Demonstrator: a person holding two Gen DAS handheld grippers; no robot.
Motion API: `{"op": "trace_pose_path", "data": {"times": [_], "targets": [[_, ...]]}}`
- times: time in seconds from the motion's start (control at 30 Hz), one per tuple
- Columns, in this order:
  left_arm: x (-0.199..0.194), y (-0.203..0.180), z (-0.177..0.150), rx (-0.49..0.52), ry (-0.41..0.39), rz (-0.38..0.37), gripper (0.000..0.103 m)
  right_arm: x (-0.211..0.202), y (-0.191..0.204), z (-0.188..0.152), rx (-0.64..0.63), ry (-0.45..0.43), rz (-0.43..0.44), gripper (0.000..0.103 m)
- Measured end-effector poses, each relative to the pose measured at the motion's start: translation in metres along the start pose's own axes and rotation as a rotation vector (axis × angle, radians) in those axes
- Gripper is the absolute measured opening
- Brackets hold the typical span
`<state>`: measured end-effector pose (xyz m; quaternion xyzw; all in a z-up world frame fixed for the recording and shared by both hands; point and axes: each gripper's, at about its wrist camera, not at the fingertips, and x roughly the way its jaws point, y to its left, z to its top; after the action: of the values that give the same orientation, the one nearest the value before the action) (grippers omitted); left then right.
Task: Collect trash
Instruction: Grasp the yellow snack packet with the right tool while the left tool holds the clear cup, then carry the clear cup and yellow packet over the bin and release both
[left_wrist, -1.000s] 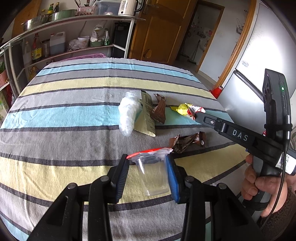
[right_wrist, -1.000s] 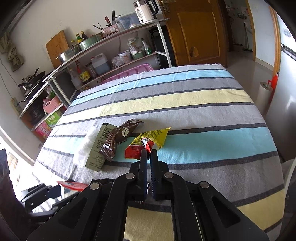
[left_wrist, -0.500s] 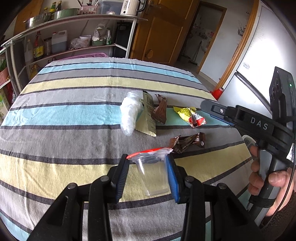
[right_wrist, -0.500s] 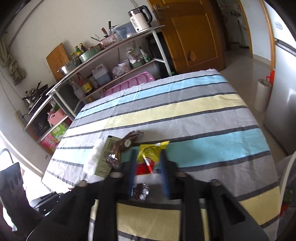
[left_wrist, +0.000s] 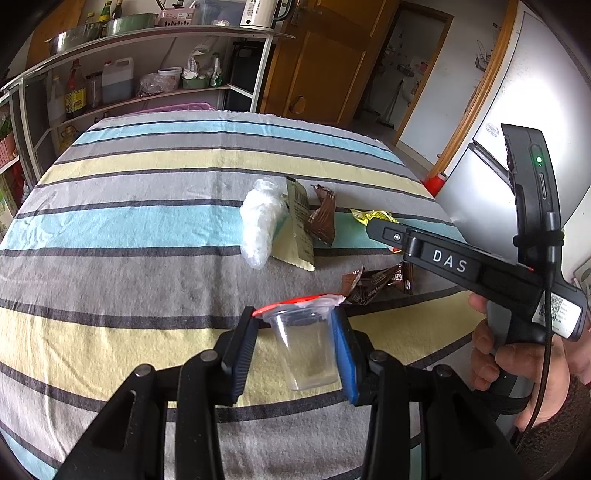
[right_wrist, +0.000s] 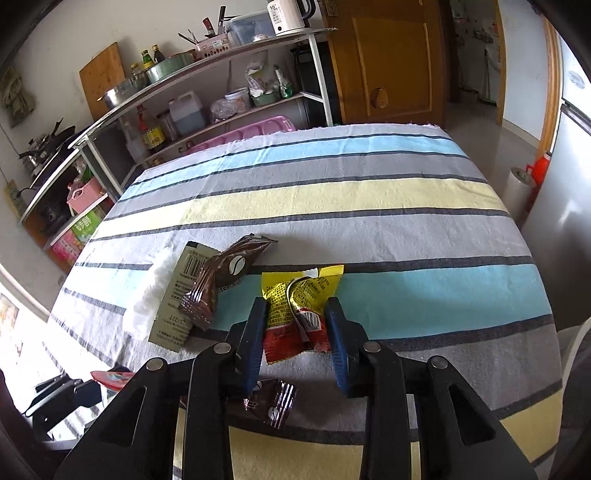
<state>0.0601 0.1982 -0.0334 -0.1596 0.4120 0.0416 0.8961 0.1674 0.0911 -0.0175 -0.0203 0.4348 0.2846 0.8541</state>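
My left gripper (left_wrist: 295, 339) is shut on a clear plastic cup (left_wrist: 306, 350) with a peeled red-edged lid, held above the striped tablecloth (left_wrist: 129, 229). My right gripper (right_wrist: 295, 325) is open, its fingers on either side of a yellow and red wrapper (right_wrist: 299, 314) lying on the cloth. In the left wrist view the right gripper (left_wrist: 376, 225) reaches in from the right over that wrapper (left_wrist: 369, 216). Other trash lies near: a dark brown wrapper (right_wrist: 218, 284), a flat olive packet (right_wrist: 181, 295), a white plastic bag (left_wrist: 258, 225), and a small brown wrapper (right_wrist: 273, 400).
A metal shelf rack (right_wrist: 207, 92) with bottles, bowls and a kettle stands beyond the table's far left edge. A wooden door (right_wrist: 388, 59) and a fridge (left_wrist: 517, 129) are to the right. A white roll (right_wrist: 517, 184) and a red object stand on the floor.
My right gripper has opened from shut and moved forward so that its fingers straddle the yellow and red wrapper. My left gripper has kept holding the cup in the same place.
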Motion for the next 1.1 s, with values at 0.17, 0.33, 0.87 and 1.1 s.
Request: {"op": "trace_pose_path", "data": {"times": [0.17,0.33,0.87,1.1], "targets": [[-0.003,-0.002,0.001,0.005,-0.003,0.003,0.042,-0.010,-0.005,-0.001,0.014,-0.034,0.006,0.024],[-0.011,-0.009,0.006,0.024,-0.022,0.007,0.042,-0.031,-0.014,-0.003,0.046,-0.076,0.045,0.023],[-0.026,-0.100,0.029,0.200,-0.083,-0.079,0.042,-0.134,-0.075,-0.029,0.149,-0.229,-0.001,0.023],[-0.020,-0.163,0.031,0.302,-0.075,-0.170,0.042,-0.176,-0.125,-0.050,0.213,-0.274,-0.115,0.023]]}}
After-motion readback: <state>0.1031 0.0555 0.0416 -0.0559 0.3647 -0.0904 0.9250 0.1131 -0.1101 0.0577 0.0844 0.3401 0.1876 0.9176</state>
